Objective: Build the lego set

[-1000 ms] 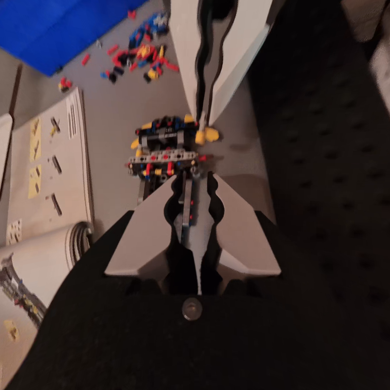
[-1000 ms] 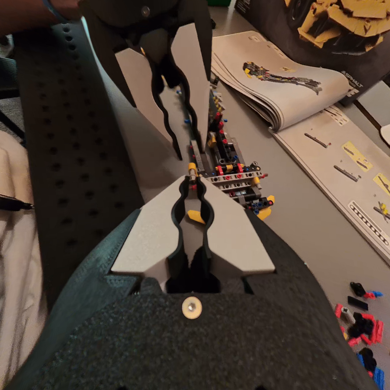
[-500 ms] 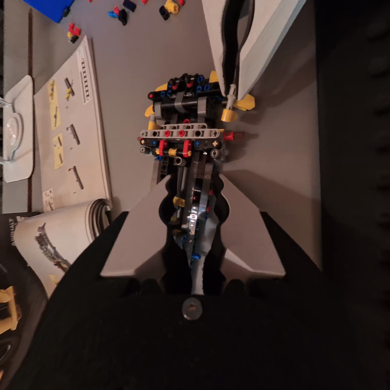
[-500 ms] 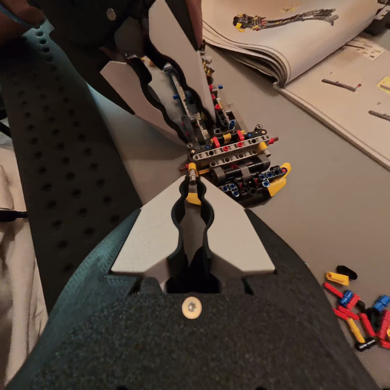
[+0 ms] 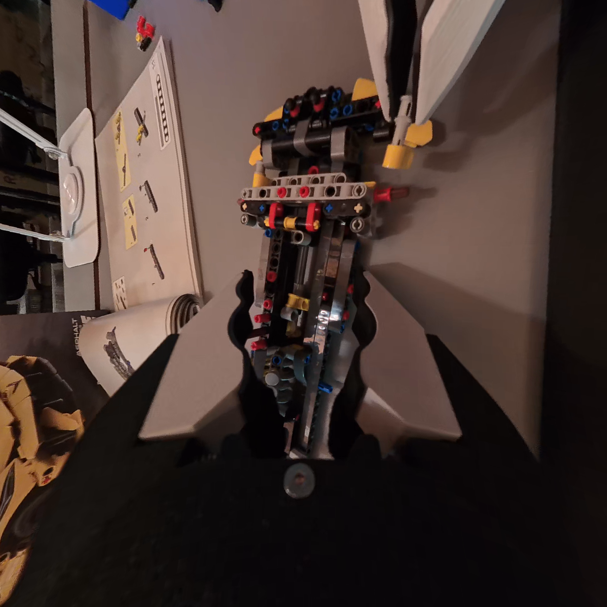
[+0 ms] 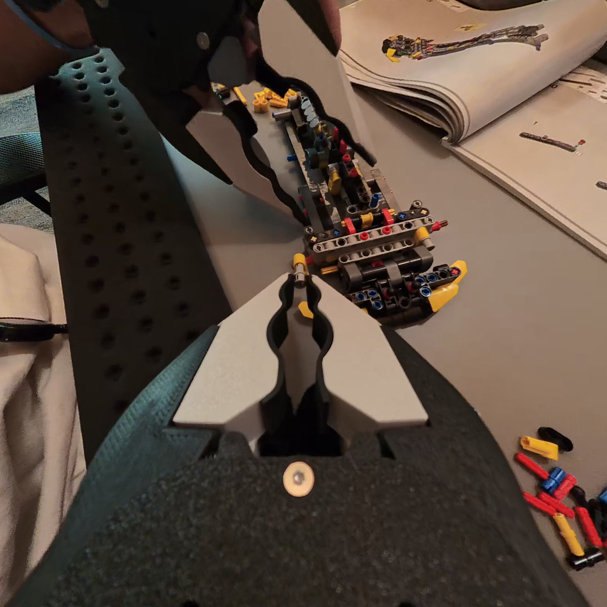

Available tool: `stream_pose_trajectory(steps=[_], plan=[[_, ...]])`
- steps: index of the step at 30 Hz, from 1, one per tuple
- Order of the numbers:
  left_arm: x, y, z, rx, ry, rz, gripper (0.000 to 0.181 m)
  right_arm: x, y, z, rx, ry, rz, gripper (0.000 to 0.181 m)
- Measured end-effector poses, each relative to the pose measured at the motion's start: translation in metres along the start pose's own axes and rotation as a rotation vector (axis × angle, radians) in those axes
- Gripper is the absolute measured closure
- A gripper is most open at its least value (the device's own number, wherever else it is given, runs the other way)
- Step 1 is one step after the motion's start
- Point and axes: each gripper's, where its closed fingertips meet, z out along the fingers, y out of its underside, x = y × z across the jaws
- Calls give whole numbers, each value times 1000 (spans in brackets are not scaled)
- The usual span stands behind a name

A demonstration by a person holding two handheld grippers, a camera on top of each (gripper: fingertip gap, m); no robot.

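Lego chassis (image 5: 305, 236) straddled by left hand-held gripper (image 5: 303, 289) | right hand-held gripper (image 6: 299, 279) pinching yellow-tipped pin (image 6: 299, 267)

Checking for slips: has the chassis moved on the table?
No clear move: in the left wrist view the chassis lies beside the manual as before, same gap, same heading.
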Motion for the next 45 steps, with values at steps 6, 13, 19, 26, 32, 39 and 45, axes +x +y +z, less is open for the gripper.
stream_pose_trajectory(steps=[6,13,19,26,32,39,45], plan=[[5,1,5,-16,147,-31,131,-3,4,4,-34,-14,-16,175],[3,1,8,-86,348,-35,135,-3,-1,-1,13,-52,30,175],[1,-4,1,-40,482,-109,175,4,-19,-22,173,-47,80,176],[6,-2,-2,-16,595,-133,175,17,-15,-37,207,13,106,176],[9,-5,-5,-11,623,-110,175,17,-17,-40,235,-15,135,176],[4,-22,-32,77,1049,-335,175,17,-35,-60,385,-100,218,176],[-9,-37,-50,188,1454,-558,175,-35,-56,-99,445,-471,214,176]])
